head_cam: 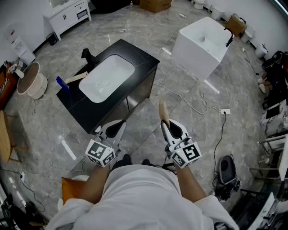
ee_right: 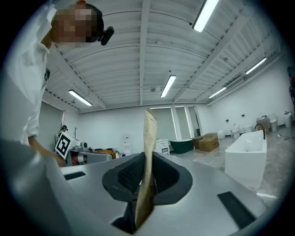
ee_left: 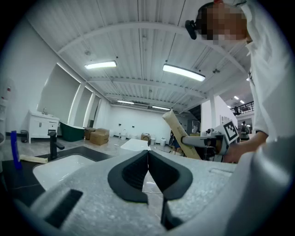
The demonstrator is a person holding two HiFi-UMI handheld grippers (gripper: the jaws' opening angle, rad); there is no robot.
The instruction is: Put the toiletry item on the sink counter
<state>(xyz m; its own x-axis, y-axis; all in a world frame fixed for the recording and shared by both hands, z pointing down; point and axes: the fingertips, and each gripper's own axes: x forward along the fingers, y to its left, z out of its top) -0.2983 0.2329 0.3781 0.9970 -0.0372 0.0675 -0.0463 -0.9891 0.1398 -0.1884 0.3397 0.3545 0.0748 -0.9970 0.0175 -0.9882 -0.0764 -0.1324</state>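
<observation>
My right gripper is shut on a flat tan toiletry packet that sticks out past its fingertips. In the right gripper view the packet stands upright, pinched between the dark pads. My left gripper is shut with nothing in it, and its jaws meet in the left gripper view. Both grippers hover over the floor, just in front of the black sink counter with its white basin. A black faucet, a blue item and a tan stick are on the counter's left end.
A white freestanding tub stands at the back right, with cables trailing across the marble floor. A round basket sits left of the counter. A white cabinet and cardboard boxes are farther back.
</observation>
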